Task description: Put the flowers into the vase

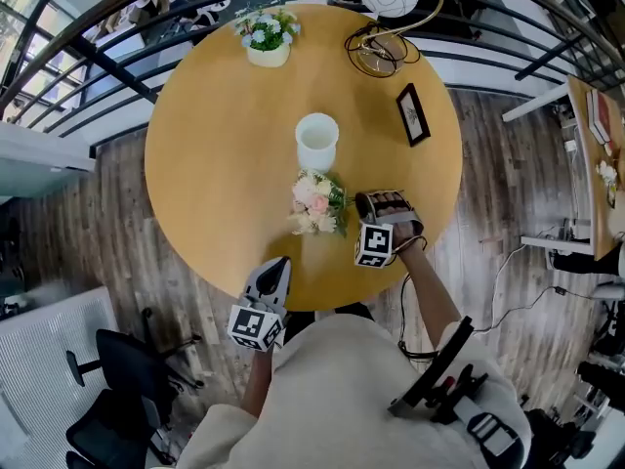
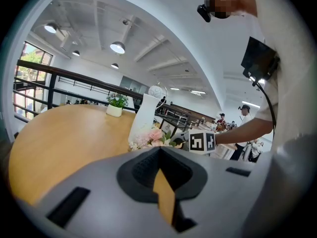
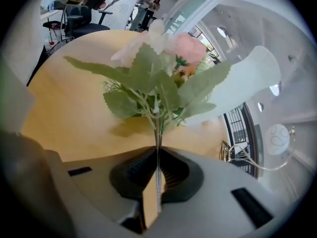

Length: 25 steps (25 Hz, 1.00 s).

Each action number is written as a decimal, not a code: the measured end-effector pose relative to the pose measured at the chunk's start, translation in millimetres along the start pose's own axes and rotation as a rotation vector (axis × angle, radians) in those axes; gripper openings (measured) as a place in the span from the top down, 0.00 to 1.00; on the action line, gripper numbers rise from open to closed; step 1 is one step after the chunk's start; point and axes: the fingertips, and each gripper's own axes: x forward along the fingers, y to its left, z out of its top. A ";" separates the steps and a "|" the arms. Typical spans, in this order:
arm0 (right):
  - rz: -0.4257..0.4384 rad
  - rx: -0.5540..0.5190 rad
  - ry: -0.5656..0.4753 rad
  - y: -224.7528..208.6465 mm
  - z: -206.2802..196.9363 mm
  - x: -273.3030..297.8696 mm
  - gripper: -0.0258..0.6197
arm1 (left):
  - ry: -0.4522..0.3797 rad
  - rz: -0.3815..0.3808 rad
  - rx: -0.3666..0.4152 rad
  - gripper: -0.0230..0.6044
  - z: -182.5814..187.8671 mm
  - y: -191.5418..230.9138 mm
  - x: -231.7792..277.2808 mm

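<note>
Though wiry-stemmed, flowers (image 3: 151,76) soft, serrated-leaved.

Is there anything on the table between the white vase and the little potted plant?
Nothing: in the head view, only bare tabletop runs from the vase to the potted plant.

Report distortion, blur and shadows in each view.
Head view: fisheye curves the railing; light even, table sharp. Left gripper view: dark corners, a ceiling lamp glaring, the left gripper blurred up close. Right gripper view: flowers throw a soft shadow on the table; vase behind looks hazy.
</note>
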 end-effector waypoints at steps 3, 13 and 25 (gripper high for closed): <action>-0.026 0.024 -0.014 -1.7 2.4 -8.7 0.92 | -0.004 -0.010 0.010 0.95 0.1 -2.9 1.0; -0.087 0.066 -0.032 4.1 4.1 -49.8 0.91 | -0.060 -0.070 0.106 0.95 27.0 -23.6 9.4; -0.173 0.118 -0.039 -5.3 -1.7 -86.2 0.91 | -0.181 -0.125 0.228 0.95 76.2 -44.5 22.9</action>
